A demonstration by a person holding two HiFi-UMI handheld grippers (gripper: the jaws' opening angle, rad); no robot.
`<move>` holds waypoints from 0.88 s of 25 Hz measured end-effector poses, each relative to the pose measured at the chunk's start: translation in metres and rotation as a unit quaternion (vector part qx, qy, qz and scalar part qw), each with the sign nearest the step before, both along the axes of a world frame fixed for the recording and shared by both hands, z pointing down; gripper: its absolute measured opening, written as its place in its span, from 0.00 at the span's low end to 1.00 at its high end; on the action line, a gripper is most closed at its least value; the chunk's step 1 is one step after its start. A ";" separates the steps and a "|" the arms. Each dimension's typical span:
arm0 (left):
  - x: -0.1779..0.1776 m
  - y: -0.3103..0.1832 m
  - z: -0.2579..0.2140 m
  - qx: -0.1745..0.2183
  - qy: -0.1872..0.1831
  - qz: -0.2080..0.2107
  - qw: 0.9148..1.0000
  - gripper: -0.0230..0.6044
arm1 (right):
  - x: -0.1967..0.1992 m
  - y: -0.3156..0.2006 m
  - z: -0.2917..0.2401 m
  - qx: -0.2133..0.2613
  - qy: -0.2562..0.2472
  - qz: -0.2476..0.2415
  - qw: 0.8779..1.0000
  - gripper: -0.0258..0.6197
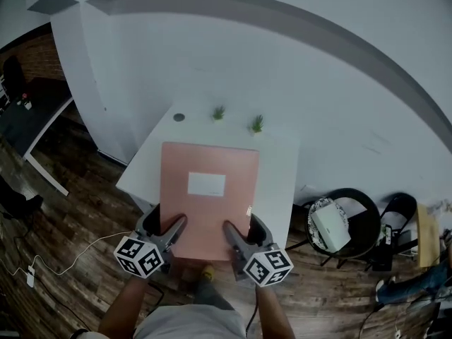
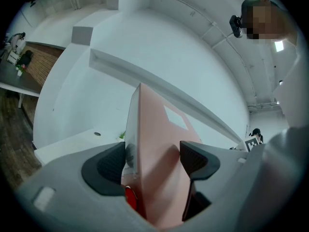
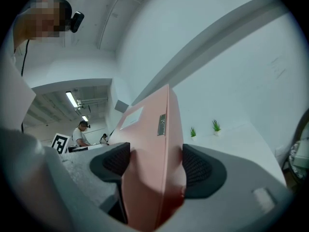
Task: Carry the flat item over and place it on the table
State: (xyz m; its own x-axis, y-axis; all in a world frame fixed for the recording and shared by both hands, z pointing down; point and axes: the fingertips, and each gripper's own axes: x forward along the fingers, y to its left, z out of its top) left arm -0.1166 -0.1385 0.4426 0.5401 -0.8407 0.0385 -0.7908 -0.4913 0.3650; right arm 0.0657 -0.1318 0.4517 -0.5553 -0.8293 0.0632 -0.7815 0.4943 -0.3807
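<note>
A flat pink folder (image 1: 209,196) is held over the white bench (image 1: 279,168). Its near end sticks out past the front edge of the bench. The left gripper (image 1: 164,224) pinches the near left corner of the folder. The right gripper (image 1: 245,229) pinches the near right corner. Two little green plants (image 1: 219,112) stand at the back of the bench, past the folder's far edge.

White wall (image 1: 282,62), dark wood floor (image 1: 78,207)
</note>
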 end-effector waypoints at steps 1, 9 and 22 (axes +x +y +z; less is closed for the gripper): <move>0.002 -0.012 0.001 -0.003 -0.001 -0.002 1.000 0.60 | 0.002 -0.013 0.002 -0.003 -0.001 -0.002 1.000 0.55; 0.027 -0.095 0.011 -0.020 -0.007 -0.018 1.000 0.60 | 0.027 -0.101 0.013 -0.022 -0.006 -0.018 1.000 0.55; 0.037 -0.149 0.004 -0.019 -0.014 -0.025 0.999 0.60 | 0.037 -0.156 0.008 -0.019 -0.012 -0.024 0.999 0.55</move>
